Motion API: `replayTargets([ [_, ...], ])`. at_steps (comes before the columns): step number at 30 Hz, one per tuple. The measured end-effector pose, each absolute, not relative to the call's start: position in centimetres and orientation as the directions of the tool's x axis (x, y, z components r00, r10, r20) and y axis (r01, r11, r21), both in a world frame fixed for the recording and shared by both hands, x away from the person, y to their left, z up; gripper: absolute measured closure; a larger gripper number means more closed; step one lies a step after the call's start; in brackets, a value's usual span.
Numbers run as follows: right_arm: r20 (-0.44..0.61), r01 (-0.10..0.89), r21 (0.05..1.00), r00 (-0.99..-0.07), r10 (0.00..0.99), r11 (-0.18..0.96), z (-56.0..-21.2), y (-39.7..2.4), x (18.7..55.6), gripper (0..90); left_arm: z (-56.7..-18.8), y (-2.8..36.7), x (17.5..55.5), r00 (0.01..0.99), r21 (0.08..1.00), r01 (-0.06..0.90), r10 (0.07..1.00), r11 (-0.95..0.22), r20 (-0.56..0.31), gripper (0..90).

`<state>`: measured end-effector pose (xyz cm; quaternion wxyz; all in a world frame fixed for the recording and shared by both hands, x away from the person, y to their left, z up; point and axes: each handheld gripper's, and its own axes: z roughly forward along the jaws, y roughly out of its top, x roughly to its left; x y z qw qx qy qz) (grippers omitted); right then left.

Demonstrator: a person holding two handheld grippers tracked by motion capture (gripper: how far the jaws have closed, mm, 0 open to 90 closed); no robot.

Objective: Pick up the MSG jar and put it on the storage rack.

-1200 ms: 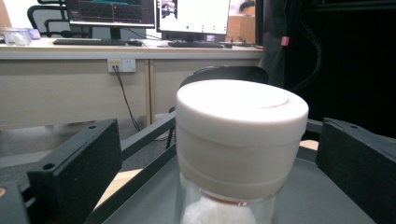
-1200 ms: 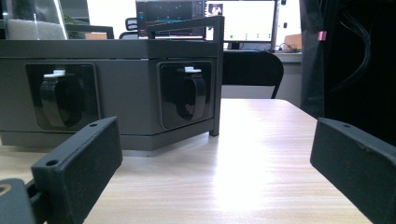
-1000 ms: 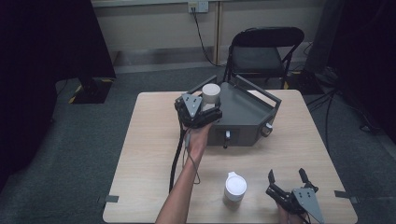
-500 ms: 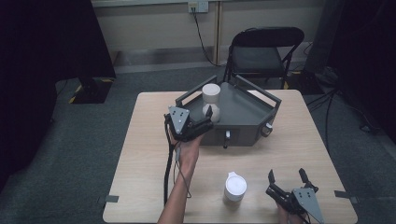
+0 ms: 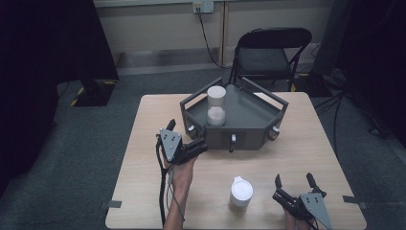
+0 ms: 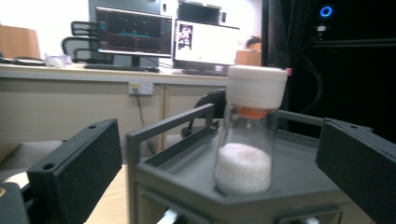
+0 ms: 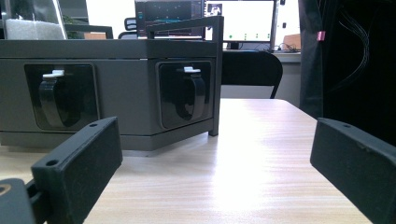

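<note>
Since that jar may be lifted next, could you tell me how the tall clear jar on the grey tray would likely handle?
The tall clear jar with a white cap probably tips easily, being narrow. Its smooth wall may be slippery. Only part-filled with white powder, it is likely light.

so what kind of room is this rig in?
Probably a lab or office test space: a wooden table on grey carpet, lit monitors on a desk, a folding chair and a wall socket behind.

right gripper | partly cut off, bottom edge | jar | cropped top-left
</note>
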<state>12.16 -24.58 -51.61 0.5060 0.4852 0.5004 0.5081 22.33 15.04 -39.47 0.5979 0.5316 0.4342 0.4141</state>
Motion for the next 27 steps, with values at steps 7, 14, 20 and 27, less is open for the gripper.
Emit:
replayTargets([
  [7, -0.012, -0.028, 1.000, -0.006, 1.000, 0.012, -51.6, -24.4, 12.2, 0.9, -41.5, 14.4, 20.0, 0.246, 0.998, -0.034, 0.968, 0.059, -0.049, 0.0],
  [14, -0.013, -0.029, 1.000, -0.009, 1.000, 0.012, -51.6, -24.4, 12.2, 0.8, -43.2, 14.5, 17.9, 0.230, 0.997, -0.019, 0.971, 0.075, -0.069, 0.2],
  [20, -0.013, -0.029, 1.000, -0.007, 1.000, 0.013, -51.6, -24.4, 12.2, 0.8, -44.8, 14.2, 16.3, 0.212, 0.998, 0.005, 0.975, 0.063, -0.063, 0.2],
  [27, -0.013, -0.028, 1.000, -0.007, 1.000, 0.012, -51.6, -24.4, 12.2, 0.8, -46.4, 13.8, 15.2, 0.201, 1.000, 0.006, 0.979, 0.031, -0.031, 0.2],
])
